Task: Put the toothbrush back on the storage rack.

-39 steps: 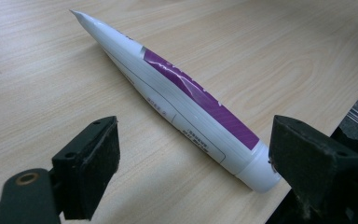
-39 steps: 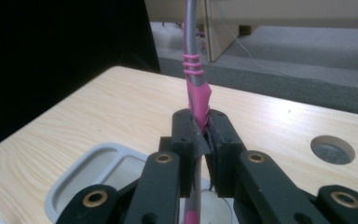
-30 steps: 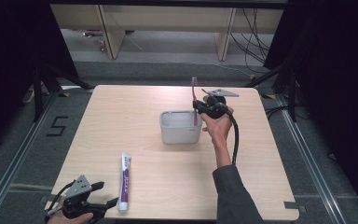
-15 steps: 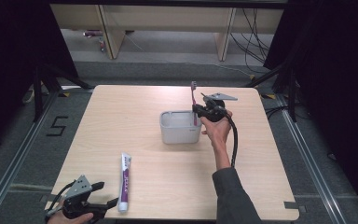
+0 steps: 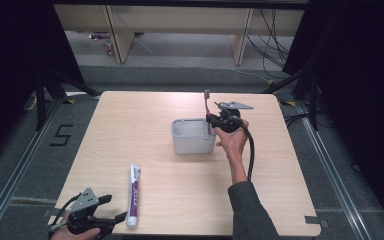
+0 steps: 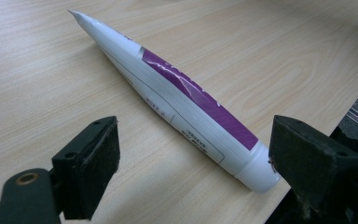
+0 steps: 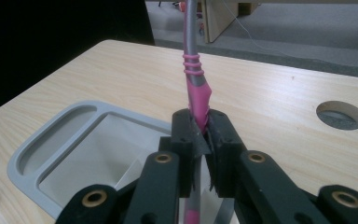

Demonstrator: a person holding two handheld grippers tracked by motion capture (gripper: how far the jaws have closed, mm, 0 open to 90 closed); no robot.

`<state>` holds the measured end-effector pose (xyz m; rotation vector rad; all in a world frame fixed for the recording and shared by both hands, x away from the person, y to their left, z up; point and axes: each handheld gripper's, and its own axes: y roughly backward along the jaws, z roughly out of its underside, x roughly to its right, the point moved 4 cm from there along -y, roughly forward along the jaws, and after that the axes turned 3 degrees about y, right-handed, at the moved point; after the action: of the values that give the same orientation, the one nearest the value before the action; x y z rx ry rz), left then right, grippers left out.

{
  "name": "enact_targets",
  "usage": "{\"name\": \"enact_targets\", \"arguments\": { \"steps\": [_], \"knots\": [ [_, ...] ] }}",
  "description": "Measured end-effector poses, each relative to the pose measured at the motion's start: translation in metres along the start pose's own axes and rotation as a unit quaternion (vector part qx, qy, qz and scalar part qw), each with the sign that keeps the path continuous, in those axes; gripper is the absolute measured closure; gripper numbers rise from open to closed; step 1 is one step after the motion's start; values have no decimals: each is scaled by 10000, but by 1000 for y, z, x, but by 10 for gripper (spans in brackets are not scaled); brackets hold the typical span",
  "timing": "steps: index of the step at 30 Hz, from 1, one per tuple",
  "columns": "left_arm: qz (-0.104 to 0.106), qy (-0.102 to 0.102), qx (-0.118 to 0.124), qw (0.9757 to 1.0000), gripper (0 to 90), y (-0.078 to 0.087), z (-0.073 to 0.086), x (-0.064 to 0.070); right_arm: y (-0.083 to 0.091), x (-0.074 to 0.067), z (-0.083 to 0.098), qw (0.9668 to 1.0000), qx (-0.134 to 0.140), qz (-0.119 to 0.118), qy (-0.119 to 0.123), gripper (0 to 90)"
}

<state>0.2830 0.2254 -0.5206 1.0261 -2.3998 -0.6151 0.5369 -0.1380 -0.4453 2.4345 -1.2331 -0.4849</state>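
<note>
A pink and grey toothbrush (image 5: 208, 107) stands upright, brush head at the top, over the right side of a grey rectangular container (image 5: 192, 142) at the table's middle. My right gripper (image 5: 211, 121) is shut on its lower handle; in the right gripper view the jaws (image 7: 200, 135) pinch the pink handle (image 7: 196, 88) above the container's rim (image 7: 37, 154). A white and purple toothpaste tube (image 5: 135, 194) lies flat near the front left edge. My left gripper (image 5: 111, 212) is open just left of it, and the tube (image 6: 182, 98) lies between the wide jaws (image 6: 193, 140), cap end close to the right jaw.
A round hole (image 7: 340, 115) is cut in the wooden tabletop beyond the right gripper. The right gripper's black cable (image 5: 250, 155) hangs along the forearm. The table's front edge (image 5: 180, 234) runs right by the tube's cap.
The right gripper has sunk slightly with the toothbrush toward the container. The left gripper and the tube have stayed put.
</note>
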Motion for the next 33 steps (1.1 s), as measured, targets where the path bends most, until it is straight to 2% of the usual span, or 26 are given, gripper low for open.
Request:
{"name": "enact_targets", "arguments": {
  "steps": [2,3,4,5,7,8,9,10,13,15,16,17,18,19,20,24,31,33],
  "knots": [
    [-13,-4,14,10000,161,0,0,0,1,-3,0,9999,-6,-8,-127,819],
    [3,-29,-21,10000,161,0,0,-1,1,0,-1,10000,12,29,41,819],
    [15,-32,-29,10000,161,0,0,-1,0,-2,0,10000,13,28,-84,818],
    [-36,-125,-98,9999,161,1,0,-3,0,-1,0,10000,12,21,-62,817],
    [-19,-113,-93,9999,161,2,0,-3,-1,-1,0,10000,17,13,-47,816],
    [3,-43,-47,10000,161,1,0,-1,0,0,0,10000,14,11,-7,816],
    [3,-43,-48,10000,161,1,0,-1,0,0,0,10000,5,29,-7,815],
    [-31,-135,-112,9998,161,2,0,-3,0,0,0,10000,1,30,-7,814],
    [-48,-99,-85,9999,161,1,0,-2,-1,2,0,9999,-5,95,46,806],
    [-33,-96,-74,9999,161,1,0,-2,-1,0,1,9999,-31,78,-89,801],
    [-34,-93,-71,9999,161,1,0,-2,-1,1,1,9999,-5,98,-75,802],
    [14,-2,3,10000,161,0,0,0,-1,1,1,9999,-6,94,-41,802],
    [12,-3,2,10000,161,0,0,-1,-1,3,1,9999,1,128,87,801],
    [-21,-75,-55,10000,161,1,0,-2,0,3,0,9999,-3,138,57,799],
    [-3,-23,4,10000,161,0,0,0,-1,3,0,9999,37,101,42,792],
    [22,-8,-15,10000,161,0,0,0,0,2,0,9999,20,76,-106,759],
    [26,-13,-21,10000,161,0,0,0,3,4,-2,9998,125,127,-42,695],
    [23,-3,-15,10000,161,0,0,0,5,3,-2,9998,107,151,-122,680]
  ]
}}
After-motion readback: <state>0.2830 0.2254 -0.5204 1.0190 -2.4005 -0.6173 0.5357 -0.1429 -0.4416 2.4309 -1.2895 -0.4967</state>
